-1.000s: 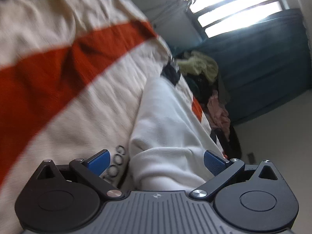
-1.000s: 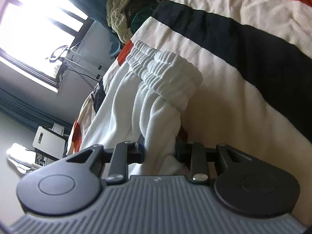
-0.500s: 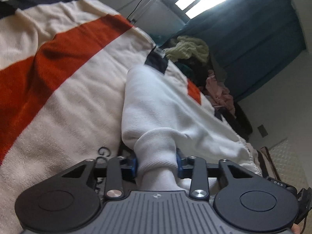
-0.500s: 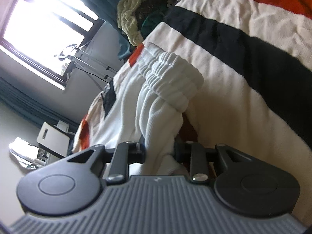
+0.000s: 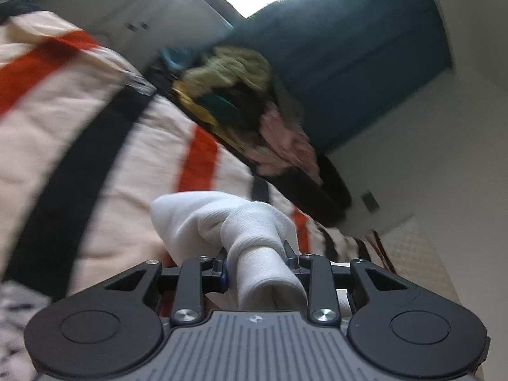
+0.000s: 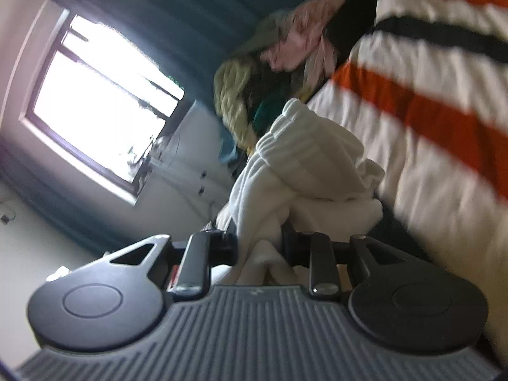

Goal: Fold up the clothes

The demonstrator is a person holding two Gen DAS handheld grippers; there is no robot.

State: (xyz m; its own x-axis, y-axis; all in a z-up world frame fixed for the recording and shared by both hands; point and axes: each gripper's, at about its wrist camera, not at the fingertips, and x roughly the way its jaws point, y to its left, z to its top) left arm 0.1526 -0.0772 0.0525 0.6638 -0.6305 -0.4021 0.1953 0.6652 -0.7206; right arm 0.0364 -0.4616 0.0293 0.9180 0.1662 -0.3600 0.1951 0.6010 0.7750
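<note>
A white knit garment (image 5: 222,219) with a ribbed cuff is lifted off the striped blanket (image 5: 95,146). My left gripper (image 5: 255,262) is shut on the cuff end, which bunches between the fingers. My right gripper (image 6: 258,243) is shut on another part of the same white garment (image 6: 301,165), near its gathered ribbed waistband, and holds it above the blanket (image 6: 428,101). Both views are blurred by motion.
A heap of mixed clothes (image 5: 241,95) lies at the far edge of the bed, also in the right wrist view (image 6: 270,60). A teal curtain (image 5: 365,57) and a bright window (image 6: 95,101) stand behind. A white cabinet (image 5: 143,16) is at the back.
My left gripper went from open around the cuff to shut on it. Both grippers have since lifted and swung the garment off the blanket; the views have swung sharply.
</note>
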